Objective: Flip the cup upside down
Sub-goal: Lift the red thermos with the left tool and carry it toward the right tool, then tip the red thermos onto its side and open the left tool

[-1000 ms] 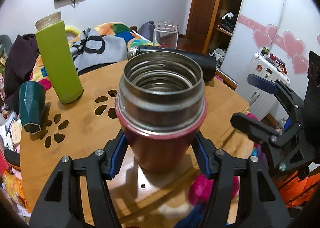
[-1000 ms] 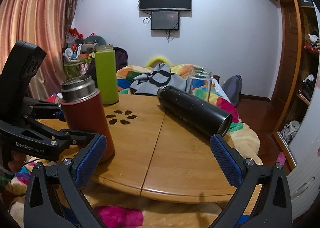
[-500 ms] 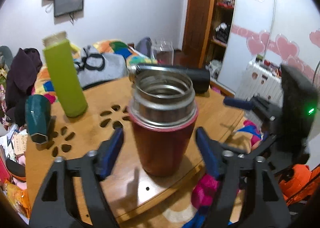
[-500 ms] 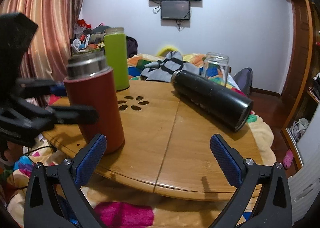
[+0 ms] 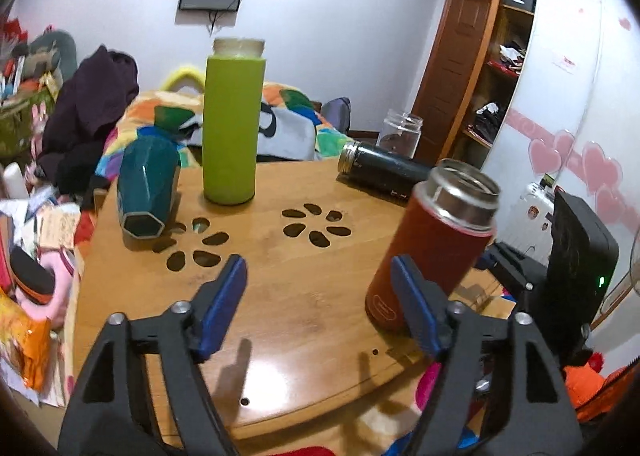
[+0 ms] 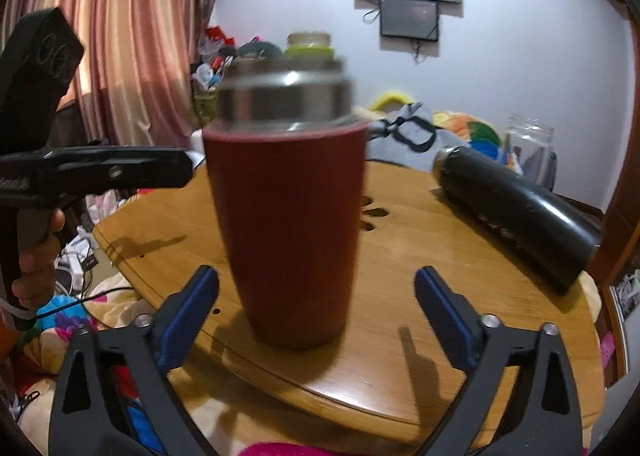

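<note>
A red cup with a steel rim stands upright, mouth up, near the front right edge of the wooden table. My left gripper is open and empty, to the left of the cup and apart from it. In the right wrist view the red cup fills the middle, between the open jaws of my right gripper, which do not touch it. The left gripper's finger shows at the left there.
A green bottle stands upright at the back. A teal cup lies on its side at the left. A black flask lies at the back right with a glass jar behind it. A bed with clutter surrounds the table.
My left gripper let go of the red cup, opened and swung away to the left. My right gripper moved in toward the cup, which now sits between its open jaws.
</note>
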`<state>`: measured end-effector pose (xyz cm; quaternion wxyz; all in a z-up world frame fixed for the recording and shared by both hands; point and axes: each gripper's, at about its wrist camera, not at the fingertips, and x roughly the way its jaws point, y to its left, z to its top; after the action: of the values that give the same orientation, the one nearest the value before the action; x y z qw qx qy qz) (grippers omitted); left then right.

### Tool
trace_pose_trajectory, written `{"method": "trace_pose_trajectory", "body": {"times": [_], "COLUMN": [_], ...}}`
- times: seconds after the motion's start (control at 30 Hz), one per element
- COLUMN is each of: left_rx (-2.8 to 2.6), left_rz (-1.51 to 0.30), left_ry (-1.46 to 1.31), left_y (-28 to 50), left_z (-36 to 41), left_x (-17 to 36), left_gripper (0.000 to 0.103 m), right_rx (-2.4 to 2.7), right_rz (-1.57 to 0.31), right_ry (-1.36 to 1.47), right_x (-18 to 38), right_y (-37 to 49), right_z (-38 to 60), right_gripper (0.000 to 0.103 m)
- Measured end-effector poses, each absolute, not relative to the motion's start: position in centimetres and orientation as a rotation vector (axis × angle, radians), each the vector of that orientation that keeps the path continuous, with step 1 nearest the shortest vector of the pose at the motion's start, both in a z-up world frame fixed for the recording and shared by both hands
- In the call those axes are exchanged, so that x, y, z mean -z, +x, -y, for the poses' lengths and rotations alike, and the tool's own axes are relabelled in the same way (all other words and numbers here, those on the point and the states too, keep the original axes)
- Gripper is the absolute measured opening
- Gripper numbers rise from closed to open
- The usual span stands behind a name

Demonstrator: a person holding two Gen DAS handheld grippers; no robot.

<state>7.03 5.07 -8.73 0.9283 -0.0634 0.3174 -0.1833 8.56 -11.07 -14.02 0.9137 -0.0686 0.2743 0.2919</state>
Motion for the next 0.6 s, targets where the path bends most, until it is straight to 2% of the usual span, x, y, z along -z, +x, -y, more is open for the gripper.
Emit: {"method": "trace_pose_trajectory", "body": {"times": [0.07,0.2,0.33,0.6], "left_rx": [0.378,0.405,0.423,0.428], "left_rz": [-0.658,-0.671,-0.691,-0.713], "left_ry": [-0.134,-0.128,-0.139,-0.179], "left_y": [7.6,8.4,9.3,9.5], "left_z": [-4.8,-3.7,-2.8,-3.4], "left_x": [9.2,9.9,10.3,10.9], "left_gripper": [0.064,0.045,0.034,0.033], "right_rx": [-0.607,-0.638,-0.626,-0.621], "right_rz": [-0.586,-0.611,-0.611,-0.634], "right_ry": [-0.154,-0.143,-0.173,-0.258], "right_x": [14.5,14.7,14.6,13.9], "right_y": [8.7,9.0,8.6,8.7], "right_z": [10.6,10.5,10.0,9.8], "right_gripper": [0.078,0.059,0.059,0.059]}}
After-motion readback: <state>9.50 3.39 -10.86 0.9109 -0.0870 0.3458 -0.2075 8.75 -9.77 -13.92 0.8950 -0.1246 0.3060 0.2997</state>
